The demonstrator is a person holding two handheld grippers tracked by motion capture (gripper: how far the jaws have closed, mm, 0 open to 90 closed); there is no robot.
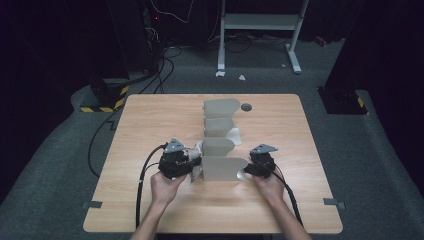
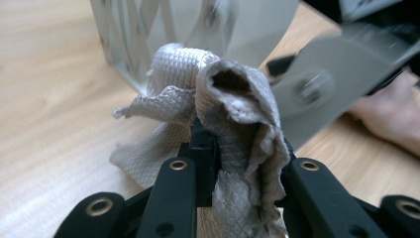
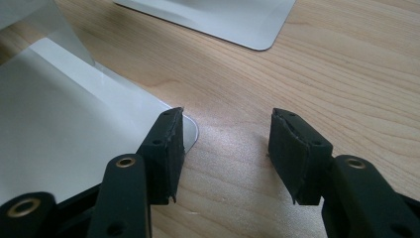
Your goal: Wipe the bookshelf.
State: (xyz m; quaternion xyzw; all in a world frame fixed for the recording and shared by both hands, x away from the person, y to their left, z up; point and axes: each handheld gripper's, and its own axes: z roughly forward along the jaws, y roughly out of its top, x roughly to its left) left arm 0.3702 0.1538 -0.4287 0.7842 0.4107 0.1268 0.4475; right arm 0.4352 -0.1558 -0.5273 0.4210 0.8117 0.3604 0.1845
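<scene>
- Here a crumpled grey paper towel [image 2: 233, 124] sits pinched between the jaws of the left gripper [image 1: 176, 162], its bunched end pushed up against the near left side of a grey metal rack [image 1: 222, 167] of upright dividers on the wooden table [image 1: 150, 125]
- In the left gripper view the jaws are drawn in tight on the towel, with folds spilling out above and below them
- The rack stands near the middle of the table, its curved plates running in a row away from the person, the nearest plate between the two grippers
- The right gripper [image 3: 225, 148] is at the rack's near right corner, jaws well apart and holding nothing; one pad lies just beside the rounded edge of the base plate [image 3: 74, 134], whether touching cannot be told
- The step in hand appears to be wiping the rack; it would go best with the towel kept firmly gripped and pressed flat to the metal, moved in short strokes, while the right gripper braces the base so the light rack does not slide or tip
</scene>
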